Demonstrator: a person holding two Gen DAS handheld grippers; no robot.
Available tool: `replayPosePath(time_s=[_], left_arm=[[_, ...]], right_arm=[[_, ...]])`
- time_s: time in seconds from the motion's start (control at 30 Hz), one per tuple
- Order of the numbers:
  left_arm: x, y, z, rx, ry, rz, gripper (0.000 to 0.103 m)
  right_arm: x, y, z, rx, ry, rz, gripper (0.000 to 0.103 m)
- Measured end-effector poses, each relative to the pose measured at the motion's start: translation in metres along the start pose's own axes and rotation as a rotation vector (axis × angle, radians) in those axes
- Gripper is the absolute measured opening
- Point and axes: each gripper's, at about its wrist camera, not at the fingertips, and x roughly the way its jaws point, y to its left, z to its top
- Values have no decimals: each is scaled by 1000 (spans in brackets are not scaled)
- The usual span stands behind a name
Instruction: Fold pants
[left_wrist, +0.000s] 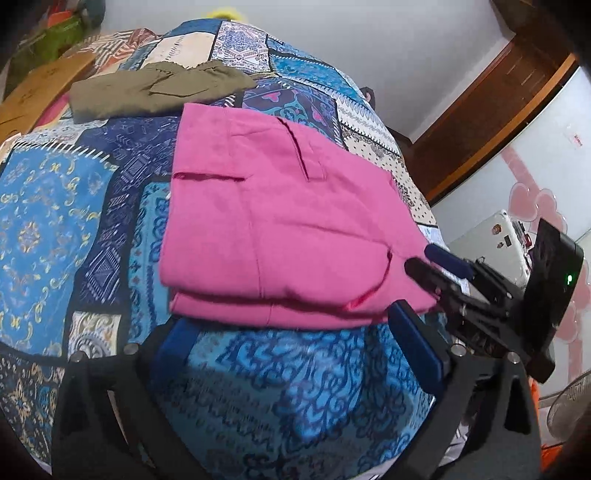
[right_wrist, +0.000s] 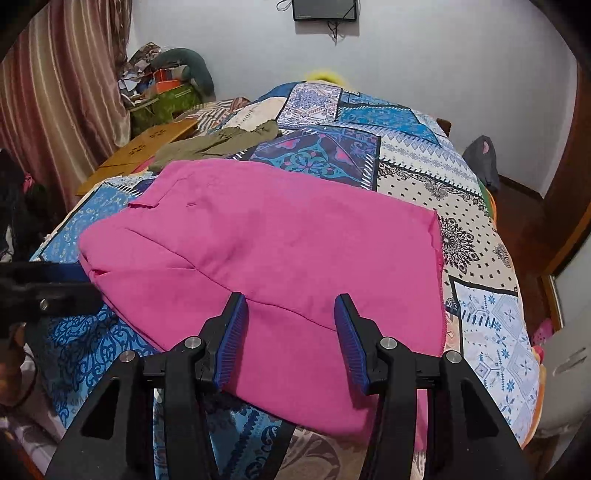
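Pink pants (right_wrist: 258, 258), soft matte cloth, folded into layered rectangle on patterned quilt (left_wrist: 48, 206). Olive garment (left_wrist: 155, 90) crumpled far. Left gripper (left_wrist: 291, 339) released; right gripper (right_wrist: 291, 332) released, ribbed blue pads (right_wrist: 232, 339) over pants.

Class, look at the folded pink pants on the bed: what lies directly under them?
The pink pants rest on a patchwork blue bedspread, visible all around them. The part beneath is covered, so anything there cannot be seen.

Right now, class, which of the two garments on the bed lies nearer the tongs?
The pink pants, folded flat on the patchwork bedspread directly under the open right tongs; the olive garment lies crumpled farther back.
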Motion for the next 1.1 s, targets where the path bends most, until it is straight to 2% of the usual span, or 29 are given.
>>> replayPosePath(time_s=[0.2,0.3,0.4,0.47,0.53,0.6,0.67,0.8,0.9,1.1], left_arm=[[0,11,22,-94,-23,-106,100],[3,12,31,-96,-32,-107,89],[8,8,36,-67,-35,-49,71],[8,3,39,-33,-36,30,50],[7,1,40,-1,-47,78,36],[3,-3,39,37,-66,99,32],[-5,-10,38,96,-104,159,27],[-20,-19,33,194,-154,251,25],[-34,-20,29,248,-184,301,24],[-68,-24,26,305,-273,364,23]], right_arm=[[1,-1,-3,-7,0,11,46],[1,-1,-2,-2,1,16,46],[0,-2,-2,3,3,21,46],[1,-3,-1,8,6,22,46],[0,-4,1,17,19,26,46],[0,-5,4,29,37,36,46],[-3,-8,12,57,41,61,46],[-4,-5,32,90,-1,92,46],[8,6,44,100,6,136,46],[39,59,52,-35,83,207,46]])
